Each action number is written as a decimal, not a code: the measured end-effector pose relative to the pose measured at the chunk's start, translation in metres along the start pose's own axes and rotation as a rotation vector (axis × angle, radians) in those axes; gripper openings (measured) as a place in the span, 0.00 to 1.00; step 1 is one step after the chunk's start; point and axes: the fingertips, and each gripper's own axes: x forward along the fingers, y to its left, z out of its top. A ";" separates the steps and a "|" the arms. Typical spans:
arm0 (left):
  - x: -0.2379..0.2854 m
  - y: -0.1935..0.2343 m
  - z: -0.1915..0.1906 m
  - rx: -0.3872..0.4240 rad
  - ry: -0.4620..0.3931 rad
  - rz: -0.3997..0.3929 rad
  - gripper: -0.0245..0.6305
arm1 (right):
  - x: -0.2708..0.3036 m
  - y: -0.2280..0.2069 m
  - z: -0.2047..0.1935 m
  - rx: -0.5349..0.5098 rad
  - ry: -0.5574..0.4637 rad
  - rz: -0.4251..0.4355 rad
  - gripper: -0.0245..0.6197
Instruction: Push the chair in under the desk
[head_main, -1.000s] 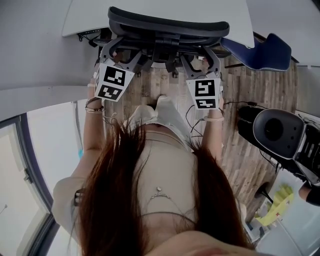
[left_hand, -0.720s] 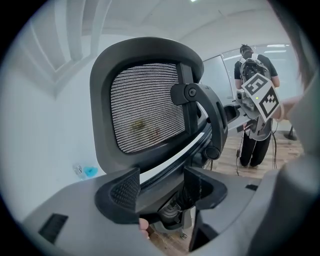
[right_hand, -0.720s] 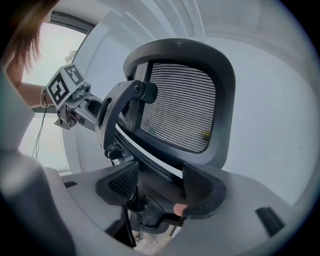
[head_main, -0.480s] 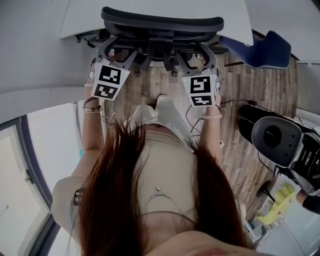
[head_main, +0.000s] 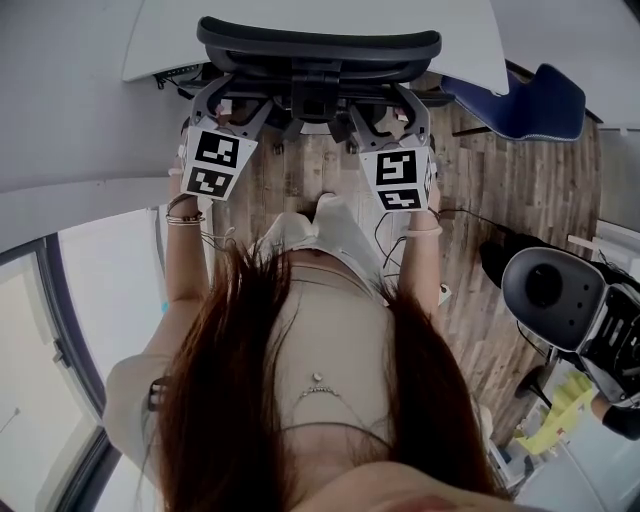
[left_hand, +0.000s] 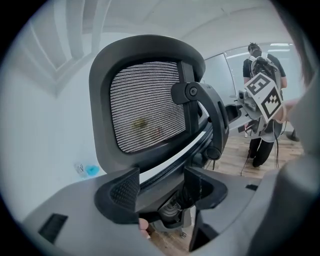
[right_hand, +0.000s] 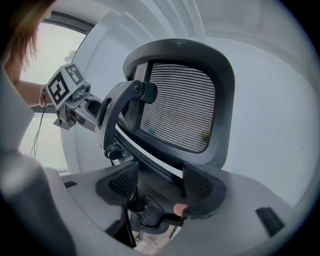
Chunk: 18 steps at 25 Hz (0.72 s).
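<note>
A black mesh-backed office chair (head_main: 320, 45) stands at the top of the head view, its seat tucked beneath the white desk (head_main: 170, 35). My left gripper (head_main: 235, 105) rests against the left side of the chair's back frame, and my right gripper (head_main: 385, 105) against the right side. In the left gripper view the mesh back (left_hand: 147, 105) fills the frame, and the left gripper (left_hand: 161, 187) has its jaws spread with the lower back bar lying across the gap. The right gripper (right_hand: 160, 182) likewise stands open below the chair back (right_hand: 180, 105).
A blue chair (head_main: 530, 100) sits at the upper right by the desk. Another black chair (head_main: 560, 290) stands on the wooden floor (head_main: 500, 180) to my right, with cables near it. A glass wall runs along the left. A person (left_hand: 262, 65) stands in the background.
The chair has slid further away from me and deeper under the desk. Both grippers have moved forward with it, staying on its back frame.
</note>
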 end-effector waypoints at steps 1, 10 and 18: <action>0.001 0.000 0.001 -0.001 0.000 0.000 0.44 | 0.001 -0.001 0.001 -0.002 -0.006 0.002 0.47; 0.009 0.009 0.003 -0.003 -0.001 0.001 0.45 | 0.011 -0.006 0.002 0.003 0.008 0.002 0.47; 0.018 0.016 0.005 -0.004 -0.001 0.005 0.45 | 0.023 -0.012 0.006 -0.004 -0.003 0.003 0.47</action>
